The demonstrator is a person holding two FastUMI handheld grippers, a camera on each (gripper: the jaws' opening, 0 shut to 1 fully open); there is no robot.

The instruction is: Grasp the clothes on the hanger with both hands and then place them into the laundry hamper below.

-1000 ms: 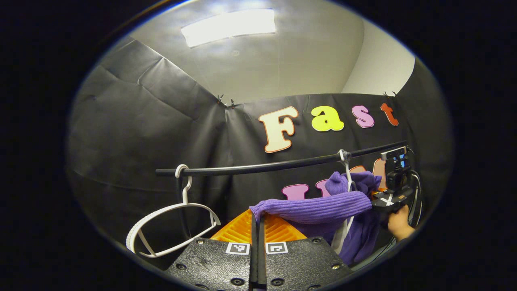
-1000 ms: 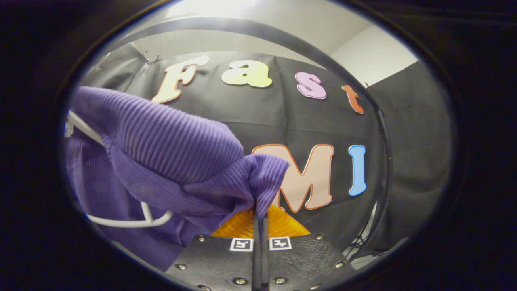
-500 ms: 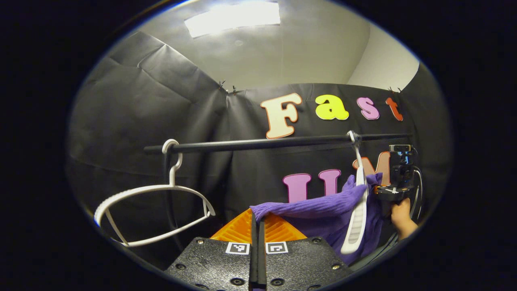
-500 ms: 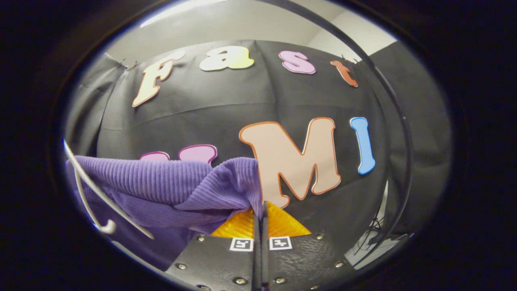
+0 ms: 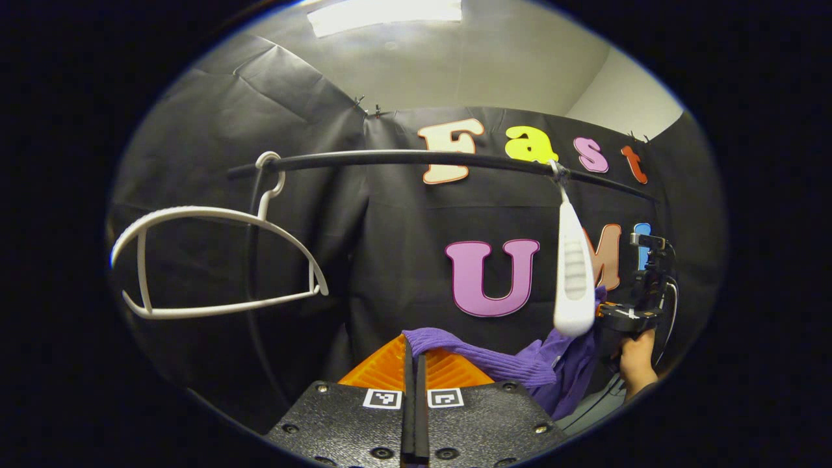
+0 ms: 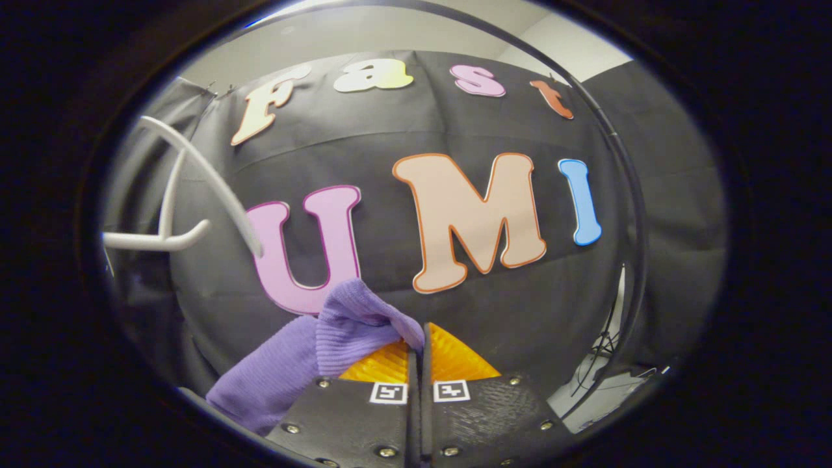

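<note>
A: Left tool?
B: Clamped on purple knit garment, lower centre of left gripper view. Cloth sags to lower right, below bare white hanger on black rail.
A: Right tool?
B: Pinching same garment, lower centre of right gripper view; fabric trails to lower left. Seen too at right edge of left gripper view, w/ a hand under it.
A: Other stuff?
B: 2nd empty white hanger at left of frame, hooked on rail.
</note>
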